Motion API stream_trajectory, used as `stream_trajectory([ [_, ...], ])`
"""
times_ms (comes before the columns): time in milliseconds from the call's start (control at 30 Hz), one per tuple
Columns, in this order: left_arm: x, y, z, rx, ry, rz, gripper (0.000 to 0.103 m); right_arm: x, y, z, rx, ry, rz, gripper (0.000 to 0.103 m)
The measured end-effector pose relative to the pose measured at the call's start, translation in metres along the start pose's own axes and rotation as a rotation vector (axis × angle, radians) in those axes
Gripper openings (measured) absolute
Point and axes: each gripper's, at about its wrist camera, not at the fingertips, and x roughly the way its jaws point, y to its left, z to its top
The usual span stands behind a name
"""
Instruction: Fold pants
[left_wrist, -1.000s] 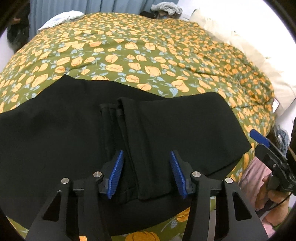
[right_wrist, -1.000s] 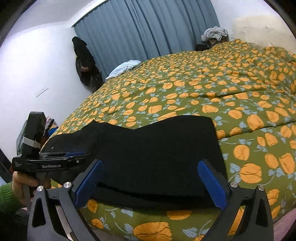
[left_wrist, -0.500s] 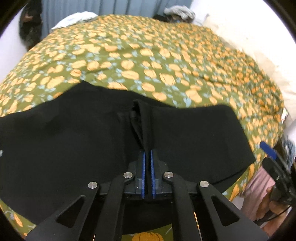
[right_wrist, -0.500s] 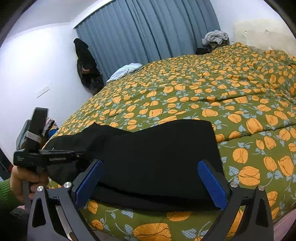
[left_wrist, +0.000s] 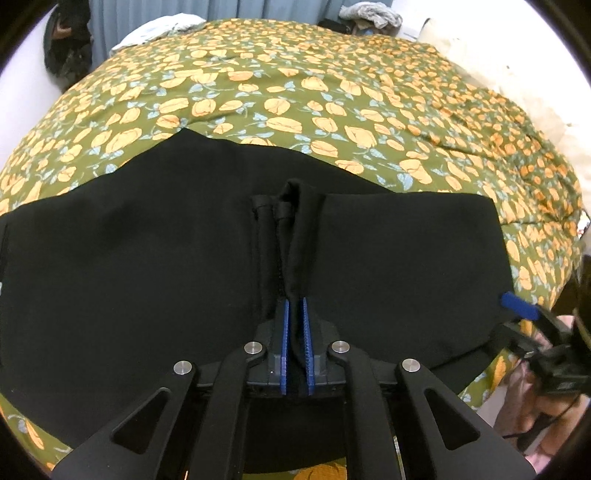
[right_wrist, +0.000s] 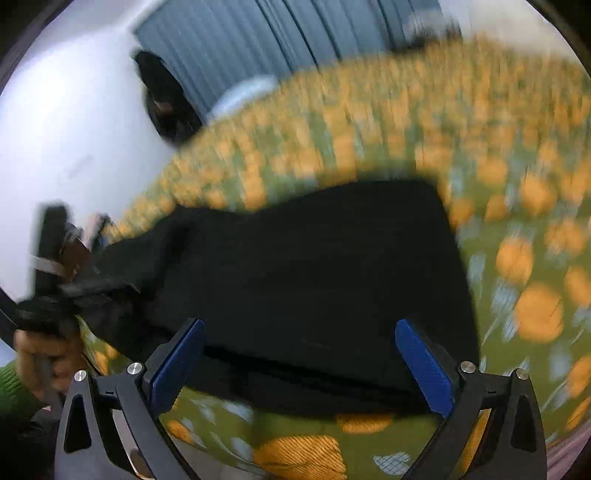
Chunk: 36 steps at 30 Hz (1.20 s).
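Your black pants (left_wrist: 155, 280) lie spread across the near edge of the bed (left_wrist: 332, 122), which wears an olive cover printed with orange flowers. Your left claw (left_wrist: 294, 325) has just been closing, and its blue pads now pinch a raised ridge of the pants' fabric between them, near the garment's middle seam. Your right claw (right_wrist: 299, 363) stands wide, its blue pads well apart above the near edge of the pants with nothing between them; that view is blurred. Beyond the bed hang blue-grey curtains (left_wrist: 155, 11), with a pale cloth (left_wrist: 159, 31) lying at the bed's far edge. A dark garment (left_wrist: 66, 48) hangs by the white wall, and a grey bundle (left_wrist: 369, 14) sits at the bed's far corner beside cream pillows (left_wrist: 491, 62).
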Motion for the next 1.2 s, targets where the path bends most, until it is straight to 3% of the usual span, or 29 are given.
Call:
stream_trajectory([
  [133,-0.002,0.000,-0.002,0.002,-0.004,-0.009,0.011,0.002,0.007,0.000,-0.051,-0.006,-0.035,0.103],
  [233,-0.004,0.000,-0.002,-0.007,-0.001,-0.025,0.019,0.001,0.007,0.000,-0.049,-0.014,-0.040,0.103],
  [267,-0.006,0.000,-0.002,-0.010,-0.001,-0.030,0.025,0.001,0.007,-0.001,-0.047,-0.015,-0.040,0.103],
  [333,-0.012,-0.001,-0.002,-0.013,-0.010,-0.022,0.045,0.001,0.006,-0.002,-0.047,-0.017,-0.040,0.103],
  [367,-0.015,-0.001,-0.003,-0.014,-0.016,-0.009,0.060,0.001,0.006,-0.001,-0.047,-0.018,-0.041,0.103],
  [400,-0.019,0.000,-0.003,-0.015,-0.030,0.004,0.067,0.001,0.007,-0.001,-0.048,-0.018,-0.041,0.103],
  [667,-0.039,0.021,-0.003,-0.079,-0.062,0.015,0.070,0.002,0.009,0.000,-0.047,-0.018,-0.052,0.103],
  [1200,-0.038,0.048,-0.004,-0.175,-0.047,0.061,0.071,0.003,0.009,-0.001,-0.051,-0.023,-0.065,0.103],
])
